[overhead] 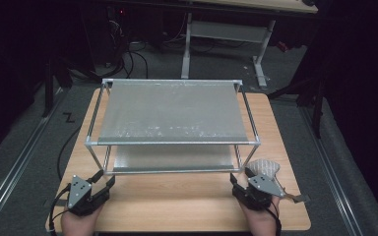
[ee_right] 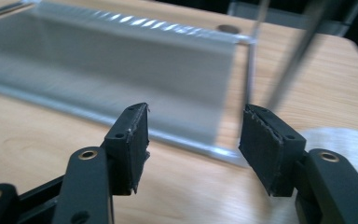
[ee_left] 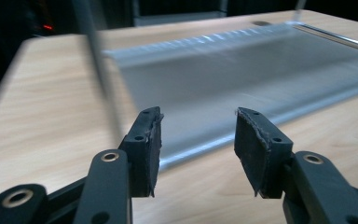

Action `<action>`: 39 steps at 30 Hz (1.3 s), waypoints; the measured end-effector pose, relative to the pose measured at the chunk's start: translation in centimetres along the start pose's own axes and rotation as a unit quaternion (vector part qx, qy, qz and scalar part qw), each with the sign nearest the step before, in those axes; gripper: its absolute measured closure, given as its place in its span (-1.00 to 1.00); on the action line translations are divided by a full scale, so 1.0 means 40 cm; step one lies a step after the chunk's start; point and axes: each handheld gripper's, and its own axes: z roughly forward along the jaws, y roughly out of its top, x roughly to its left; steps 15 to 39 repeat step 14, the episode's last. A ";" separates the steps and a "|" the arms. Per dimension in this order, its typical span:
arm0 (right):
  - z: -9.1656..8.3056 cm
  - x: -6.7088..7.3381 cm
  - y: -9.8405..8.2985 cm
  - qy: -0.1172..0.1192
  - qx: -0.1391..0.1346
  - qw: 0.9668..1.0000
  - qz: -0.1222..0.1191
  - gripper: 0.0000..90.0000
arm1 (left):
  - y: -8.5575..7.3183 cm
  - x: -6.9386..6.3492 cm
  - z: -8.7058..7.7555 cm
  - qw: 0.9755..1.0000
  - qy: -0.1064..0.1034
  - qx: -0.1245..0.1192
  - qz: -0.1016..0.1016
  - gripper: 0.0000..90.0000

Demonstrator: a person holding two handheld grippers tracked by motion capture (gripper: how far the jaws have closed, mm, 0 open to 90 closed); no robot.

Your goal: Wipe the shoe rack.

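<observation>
Two grippers, left gripper [overhead: 102, 183] and right gripper [overhead: 239, 181], are held wide open and empty, the rack [overhead: 172, 142] just ahead, so each near corner post should be approached squarely.

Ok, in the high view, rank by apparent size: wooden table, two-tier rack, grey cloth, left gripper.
1. wooden table
2. two-tier rack
3. left gripper and grey cloth: not ranked; the right gripper partly hides the cloth.
</observation>
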 end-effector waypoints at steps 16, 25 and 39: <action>0.018 0.047 -0.009 0.015 0.017 0.999 -0.025 -0.11 | 0.004 -0.008 0.008 1.000 -0.010 0.004 0.012 0.10; 0.018 0.047 -0.009 0.015 0.017 0.999 -0.025 -0.11 | 0.004 -0.008 0.008 1.000 -0.010 0.004 0.012 0.10; 0.018 0.047 -0.009 0.015 0.017 0.999 -0.025 -0.11 | 0.004 -0.008 0.008 1.000 -0.010 0.004 0.012 0.10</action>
